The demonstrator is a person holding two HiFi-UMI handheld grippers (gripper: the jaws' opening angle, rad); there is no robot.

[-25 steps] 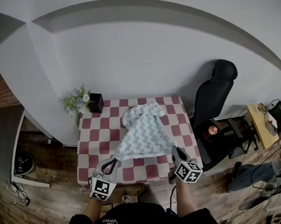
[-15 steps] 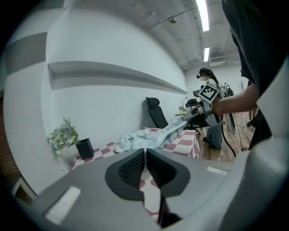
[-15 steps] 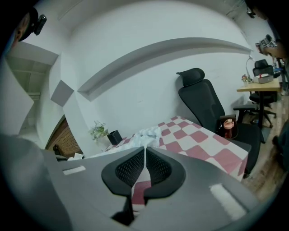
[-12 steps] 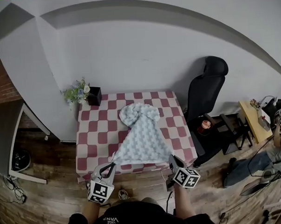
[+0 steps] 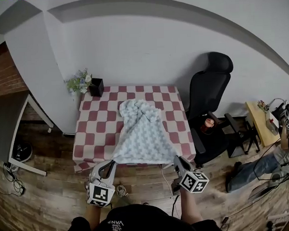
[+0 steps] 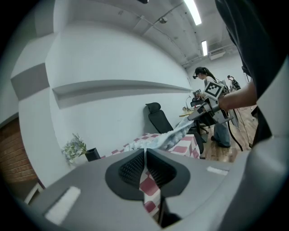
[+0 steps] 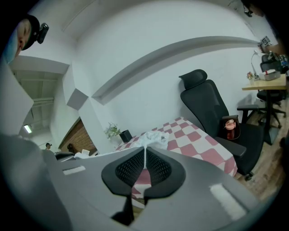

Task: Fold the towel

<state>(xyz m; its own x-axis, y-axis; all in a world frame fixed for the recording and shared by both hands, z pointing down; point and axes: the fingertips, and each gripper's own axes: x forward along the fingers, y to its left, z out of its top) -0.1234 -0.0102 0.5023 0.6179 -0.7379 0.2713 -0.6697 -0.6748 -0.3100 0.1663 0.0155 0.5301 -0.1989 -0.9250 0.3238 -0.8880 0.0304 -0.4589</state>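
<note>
Two corners of towel (image 5: 143,136) | clamped: left gripper (image 5: 113,163) jaws, right gripper (image 5: 177,159) jaws

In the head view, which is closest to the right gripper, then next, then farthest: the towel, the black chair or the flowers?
1. Towel: its corner is in the right gripper.
2. Black office chair: just right of the table.
3. Flowers: table's far left corner.

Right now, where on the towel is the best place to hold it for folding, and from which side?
Grip the towel at its two near corners, coming from the near edge of the table. That towel edge runs straight between the left gripper and right gripper, each shut on a corner. The far end lies bunched, with no clear corner.
</note>
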